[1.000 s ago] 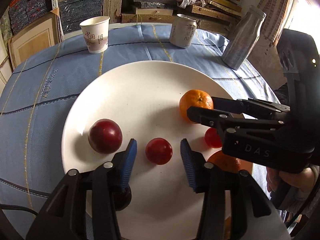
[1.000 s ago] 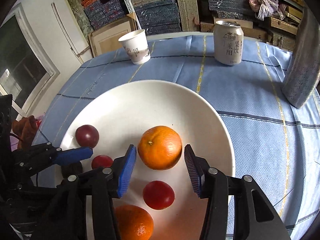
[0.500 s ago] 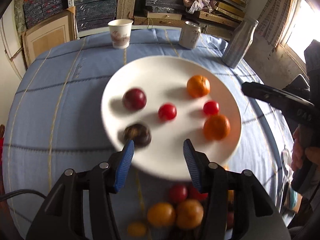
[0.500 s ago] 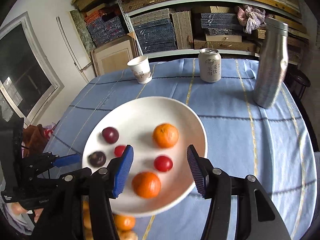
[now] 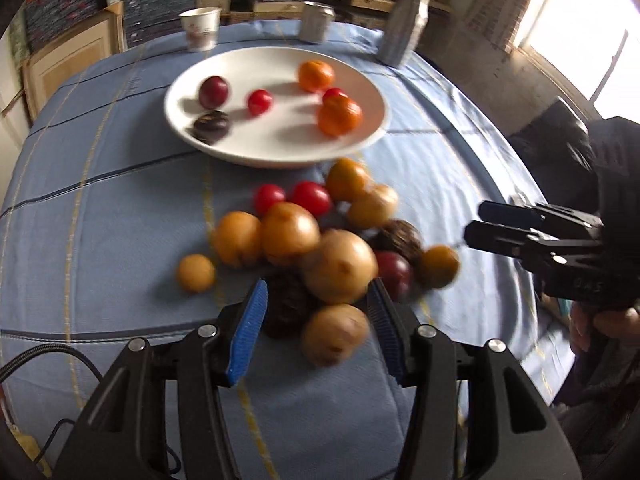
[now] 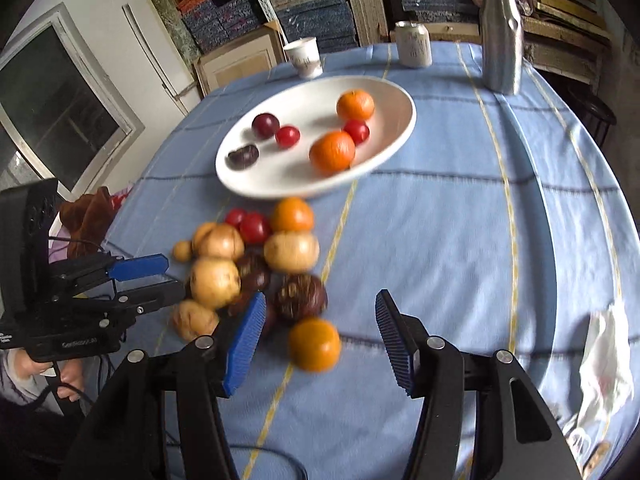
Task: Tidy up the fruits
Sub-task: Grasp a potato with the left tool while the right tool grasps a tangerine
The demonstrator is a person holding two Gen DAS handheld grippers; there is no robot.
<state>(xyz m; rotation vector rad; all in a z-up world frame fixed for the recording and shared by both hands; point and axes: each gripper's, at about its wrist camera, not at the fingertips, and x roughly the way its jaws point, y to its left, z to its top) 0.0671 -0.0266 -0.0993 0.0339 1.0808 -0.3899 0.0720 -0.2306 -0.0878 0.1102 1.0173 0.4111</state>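
A white plate (image 5: pixel 280 152) (image 6: pixel 396 136) holds two oranges (image 5: pixel 339 117), two red tomatoes (image 5: pixel 260 102), a dark red plum (image 5: pixel 214 91) and a dark passion fruit (image 5: pixel 212 125). In front of it lies a pile of loose fruit (image 5: pixel 320 240) (image 6: pixel 256 264): yellow pears, oranges, tomatoes and dark passion fruits. My left gripper (image 5: pixel 316 332) is open and empty, its jaws around the near edge of the pile. My right gripper (image 6: pixel 320 340) is open and empty, with a loose orange (image 6: pixel 314 344) between its jaws. It also shows at the right of the left wrist view (image 5: pixel 480 224).
A paper cup (image 5: pixel 200 28), a drink can (image 5: pixel 316 22) and a tall metal bottle (image 6: pixel 502 36) stand behind the plate on the blue tablecloth (image 6: pixel 460 240). A crumpled white bag (image 6: pixel 608 364) lies at the table's right edge. Shelves of boxes fill the back.
Both grippers have pulled back from over the plate toward me. The pile of loose fruit has come into view below them. Both stay open and empty.
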